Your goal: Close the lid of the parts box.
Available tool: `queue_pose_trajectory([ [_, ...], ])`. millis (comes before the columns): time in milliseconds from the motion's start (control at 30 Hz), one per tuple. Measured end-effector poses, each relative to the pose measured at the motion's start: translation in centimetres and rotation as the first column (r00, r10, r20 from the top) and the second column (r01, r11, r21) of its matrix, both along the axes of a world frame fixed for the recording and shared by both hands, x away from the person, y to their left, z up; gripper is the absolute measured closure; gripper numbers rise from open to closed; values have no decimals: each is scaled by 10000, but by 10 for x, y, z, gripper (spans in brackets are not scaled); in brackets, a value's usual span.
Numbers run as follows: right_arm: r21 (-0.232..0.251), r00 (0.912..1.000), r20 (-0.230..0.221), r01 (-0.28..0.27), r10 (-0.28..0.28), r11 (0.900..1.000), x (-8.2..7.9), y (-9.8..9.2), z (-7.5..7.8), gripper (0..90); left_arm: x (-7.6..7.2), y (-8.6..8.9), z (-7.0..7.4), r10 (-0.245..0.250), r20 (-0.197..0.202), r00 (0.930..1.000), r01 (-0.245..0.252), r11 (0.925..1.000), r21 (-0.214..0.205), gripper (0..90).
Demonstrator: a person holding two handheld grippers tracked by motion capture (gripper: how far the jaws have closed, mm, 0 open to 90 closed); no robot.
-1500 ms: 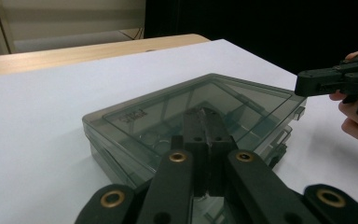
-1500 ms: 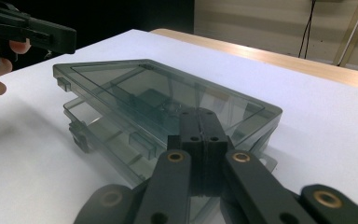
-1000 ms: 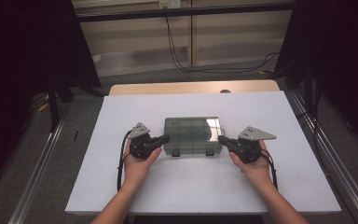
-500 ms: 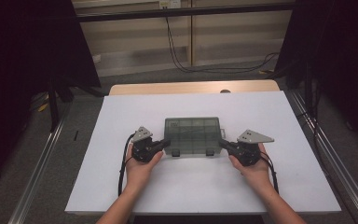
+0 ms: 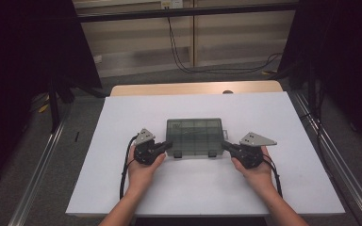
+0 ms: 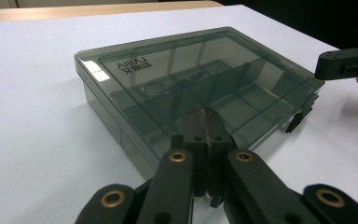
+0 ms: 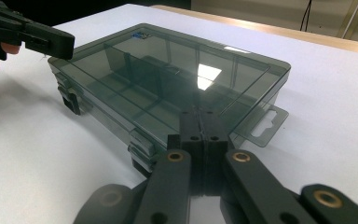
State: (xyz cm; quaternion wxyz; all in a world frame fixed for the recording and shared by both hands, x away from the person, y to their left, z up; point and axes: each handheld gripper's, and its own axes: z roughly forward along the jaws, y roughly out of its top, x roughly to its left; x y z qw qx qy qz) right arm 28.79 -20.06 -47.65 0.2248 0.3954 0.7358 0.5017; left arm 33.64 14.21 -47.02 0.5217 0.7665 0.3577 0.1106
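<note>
A smoky transparent compartment box (image 5: 194, 137) lies closed on the white table (image 5: 122, 188), its two latches facing the person. My left gripper (image 5: 168, 145) is shut with nothing between its jaws, its tip at the box's near left corner. My right gripper (image 5: 225, 145) is shut too, its tip at the near right corner. In the left gripper view the closed jaws (image 6: 206, 115) point across the box (image 6: 191, 70), with the other gripper (image 6: 347, 63) beyond it. From the right gripper view its jaws (image 7: 199, 115) meet over the box (image 7: 168, 70). I cannot tell whether either tip touches the lid.
A hang tab (image 7: 265, 122) sticks out from the box's far side. A wooden strip (image 5: 195, 88) runs along the table's far edge. Metal rails (image 5: 332, 160) flank the table on both sides. Cables (image 5: 122, 174) trail from each gripper toward the person.
Both grippers have slid slightly toward the person along the box's sides, down to its near corners. The box has stayed in place.
</note>
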Motion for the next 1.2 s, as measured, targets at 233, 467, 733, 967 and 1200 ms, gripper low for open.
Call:
queue_pose_trajectory([
  [233,59,10000,4,8,-8,10000,1,0,-1,900,-11,-1,11,-163,481,9987,161,9999,47,823],
  [467,97,10000,-2,1,-1,10000,1,-1,-1,900,-21,17,16,134,583,9982,-126,9998,-133,419],
  [733,86,10000,22,16,-16,10000,1,0,-1,900,-32,48,18,187,619,9979,-162,9991,-400,0],
  [967,70,10000,36,25,-26,10000,1,0,-1,900,-42,68,13,320,649,9974,-300,9990,-325,0],
  [1200,71,10000,29,49,-49,10000,1,0,-1,900,-45,77,9,365,589,9976,-356,9992,-153,0],
])
